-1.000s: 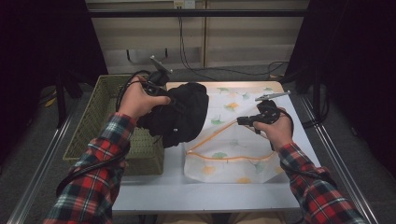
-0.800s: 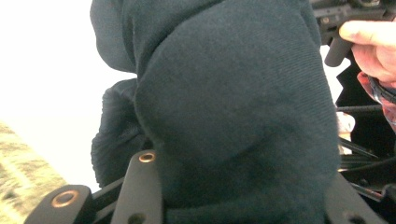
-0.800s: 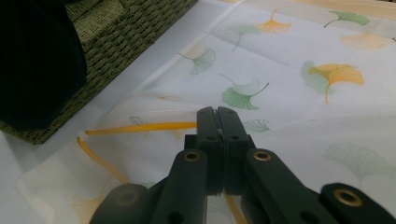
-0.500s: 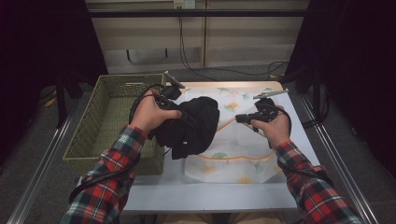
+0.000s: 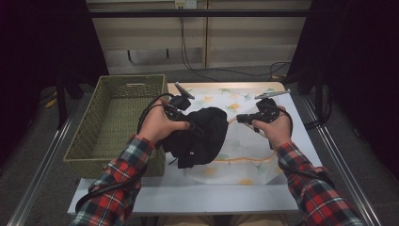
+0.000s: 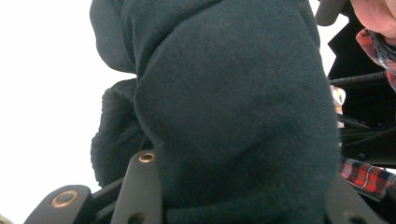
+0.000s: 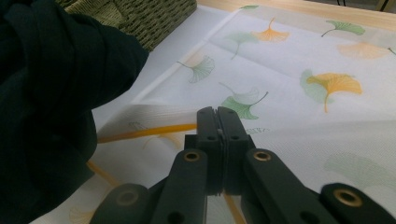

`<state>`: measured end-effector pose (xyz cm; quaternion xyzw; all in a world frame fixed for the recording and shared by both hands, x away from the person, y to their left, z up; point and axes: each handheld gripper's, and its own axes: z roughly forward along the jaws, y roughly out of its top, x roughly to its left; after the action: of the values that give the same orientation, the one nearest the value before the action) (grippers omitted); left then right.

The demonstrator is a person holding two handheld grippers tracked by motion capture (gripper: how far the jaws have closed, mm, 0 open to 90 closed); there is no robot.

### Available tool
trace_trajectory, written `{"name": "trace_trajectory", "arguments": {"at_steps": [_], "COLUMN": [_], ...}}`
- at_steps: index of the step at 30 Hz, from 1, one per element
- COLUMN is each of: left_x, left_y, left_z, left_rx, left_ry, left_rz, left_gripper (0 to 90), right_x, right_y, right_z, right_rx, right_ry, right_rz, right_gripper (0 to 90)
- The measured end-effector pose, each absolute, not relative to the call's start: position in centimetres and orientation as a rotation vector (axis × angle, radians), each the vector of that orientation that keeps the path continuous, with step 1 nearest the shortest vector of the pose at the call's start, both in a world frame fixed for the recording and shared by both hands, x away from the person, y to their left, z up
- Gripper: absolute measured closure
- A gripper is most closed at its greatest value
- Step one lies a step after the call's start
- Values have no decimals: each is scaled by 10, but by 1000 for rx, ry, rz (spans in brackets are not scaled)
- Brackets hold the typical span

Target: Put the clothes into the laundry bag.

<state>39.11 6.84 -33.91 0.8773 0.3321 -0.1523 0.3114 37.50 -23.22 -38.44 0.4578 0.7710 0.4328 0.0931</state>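
left gripper (image 5: 188,123): jaws clamped on a thick bunch of the black garment (image 5: 200,136); in the left gripper view the dark knit fabric (image 6: 233,107) fills the gap between both jaws.
right gripper (image 5: 241,118): jaws pressed together, seen closed in the right gripper view (image 7: 218,122). A raised orange-trimmed edge of the cloth runs right at the tips; can't tell if it is pinched between them.
black garment: bunched, hanging from the left gripper over the left part of the cloth, just right of the basket. Lower end reaches down to the cloth; can't tell whether it rests on it.
garment axis: long axis runs from far-right, at the jaws, down to near-left; loose end points toward the near edge of the table.
ginkgo-print cloth (image 5: 244,155): white, green and orange leaves, orange border, spread over the middle and right of the table (image 5: 188,197). Its left edge is lifted near the right gripper.
wicker basket (image 5: 113,123): green, on the left of the table, touching or just beside the cloth's left edge.
hands: left hand (image 5: 157,126) between basket and garment, right hand (image 5: 275,128) over the right half of the cloth; plaid sleeves come in from the near side.
gap: the two grippers are near each other, the garment between them.
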Motion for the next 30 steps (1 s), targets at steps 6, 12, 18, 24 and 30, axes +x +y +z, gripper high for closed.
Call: {"name": "trace_trajectory", "arguments": {"at_steps": [6,12,18,24,30], "left_x": [380,368,359,351,345], "left_y": [60,48,39,30,20], "left_z": [-344,-357,-371,-383,-398], "left_rx": [2308,2309,2314,2335,2371], "left_ry": [824,787,774,782,780], "left_rz": [-420,-443,-394,-321,-285], "left_gripper": [616,615,611,601,592], "right_x": [375,375,374,373,371], "right_y": [-231,-230,-229,-228,-225], "right_z": [-384,-386,-385,-385,-386], "right_rx": [1344,1342,1339,1334,1328], "right_ry": [2297,2289,2291,2295,2301], "right_rz": [1290,1297,1300,1298,1294], "right_gripper": [898,898,898,898,898]}}
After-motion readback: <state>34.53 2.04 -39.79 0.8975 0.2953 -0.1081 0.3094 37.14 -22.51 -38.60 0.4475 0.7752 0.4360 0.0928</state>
